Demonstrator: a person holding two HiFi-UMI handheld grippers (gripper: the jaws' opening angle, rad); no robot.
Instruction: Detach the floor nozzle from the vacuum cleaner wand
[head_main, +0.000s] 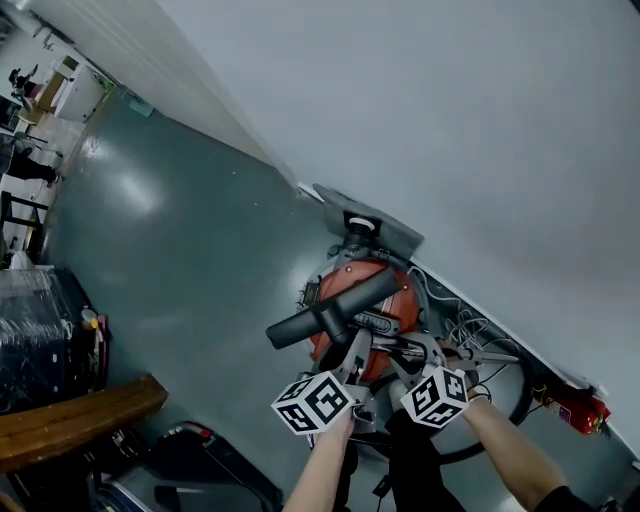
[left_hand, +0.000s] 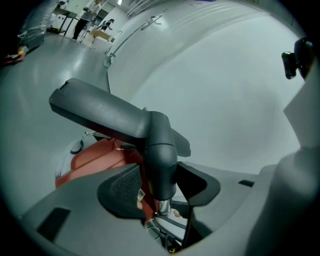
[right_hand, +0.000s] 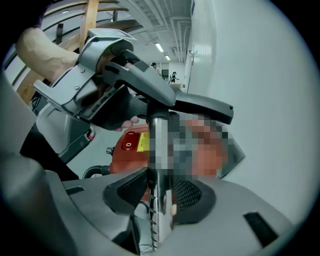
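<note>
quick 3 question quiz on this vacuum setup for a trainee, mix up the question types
1. True or false: the floor nozzle is already off the metal wand.
2. What stands between the pads of the right tongs? A) a power cable B) the metal wand C) nothing
3. Fill in: the left tongs are ___ around the nozzle's neck, with the pads not pressing on it.

Key: 1 false, the wand runs up into the nozzle's neck; 2 B; 3 open.
</note>
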